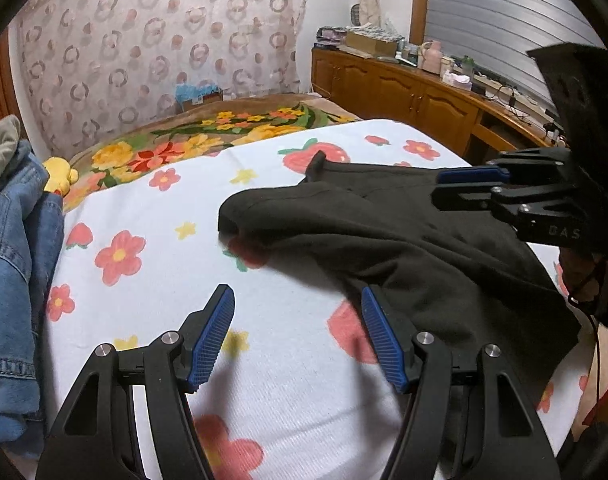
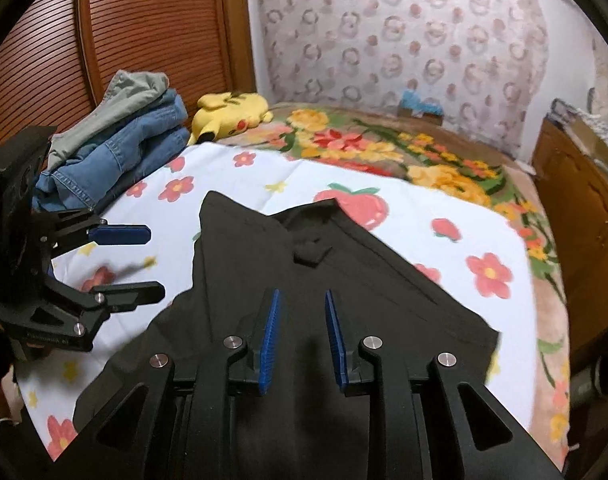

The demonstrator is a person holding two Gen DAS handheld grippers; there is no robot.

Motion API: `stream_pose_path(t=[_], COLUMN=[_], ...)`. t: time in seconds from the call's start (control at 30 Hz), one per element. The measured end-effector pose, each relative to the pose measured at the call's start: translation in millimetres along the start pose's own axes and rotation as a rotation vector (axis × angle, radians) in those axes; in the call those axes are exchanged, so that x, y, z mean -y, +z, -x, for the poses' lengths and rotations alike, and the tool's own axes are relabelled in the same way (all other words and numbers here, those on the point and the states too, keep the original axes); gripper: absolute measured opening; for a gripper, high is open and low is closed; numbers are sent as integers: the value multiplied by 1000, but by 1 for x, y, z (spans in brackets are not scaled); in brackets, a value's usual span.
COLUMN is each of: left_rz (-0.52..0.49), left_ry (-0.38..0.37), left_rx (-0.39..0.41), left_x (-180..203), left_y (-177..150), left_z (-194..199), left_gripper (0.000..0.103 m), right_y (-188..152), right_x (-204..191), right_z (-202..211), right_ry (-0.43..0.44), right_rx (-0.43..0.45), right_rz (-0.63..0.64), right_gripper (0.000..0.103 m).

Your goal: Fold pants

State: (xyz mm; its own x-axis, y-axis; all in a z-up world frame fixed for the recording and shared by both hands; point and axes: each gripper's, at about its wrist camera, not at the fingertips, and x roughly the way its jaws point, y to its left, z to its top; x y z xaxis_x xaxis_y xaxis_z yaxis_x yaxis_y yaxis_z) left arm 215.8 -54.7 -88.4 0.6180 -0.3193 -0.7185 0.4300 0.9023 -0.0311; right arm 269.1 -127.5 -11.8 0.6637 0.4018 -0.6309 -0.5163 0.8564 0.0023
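Left tongs spread wide, empty, over bare bedsheet. Right tongs parted, gripping nothing, hovering above black pants. Pants just ahead of and beneath right tongs, lying bunched, already doubled at least once; likely midway, flattening and further folds pending. Beyond left tongs, stacked jeans, presumably finished.

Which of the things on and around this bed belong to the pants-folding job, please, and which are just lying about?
Part of the job:
black pants
left gripper, open
right gripper, open
white floral sheet they lie on

Just lying about:
folded jeans stack
yellow Pikachu plush
floral blanket
wooden cabinet
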Motion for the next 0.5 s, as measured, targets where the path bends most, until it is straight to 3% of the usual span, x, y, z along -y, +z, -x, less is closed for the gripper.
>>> stream_pose_path(t=[0.3,0.5], left_rz=[-4,-9], left_ry=[1,22], left_rx=[-29,-56], left_x=[0,1], left_y=[-4,-3], left_z=[-9,-14], left_gripper=[67,67], right_y=[15,18], right_x=[7,8], right_z=[-45,-53], right_ry=[71,82], right_rx=[-112,-143], right_rz=[6,16], right_gripper=[24,24])
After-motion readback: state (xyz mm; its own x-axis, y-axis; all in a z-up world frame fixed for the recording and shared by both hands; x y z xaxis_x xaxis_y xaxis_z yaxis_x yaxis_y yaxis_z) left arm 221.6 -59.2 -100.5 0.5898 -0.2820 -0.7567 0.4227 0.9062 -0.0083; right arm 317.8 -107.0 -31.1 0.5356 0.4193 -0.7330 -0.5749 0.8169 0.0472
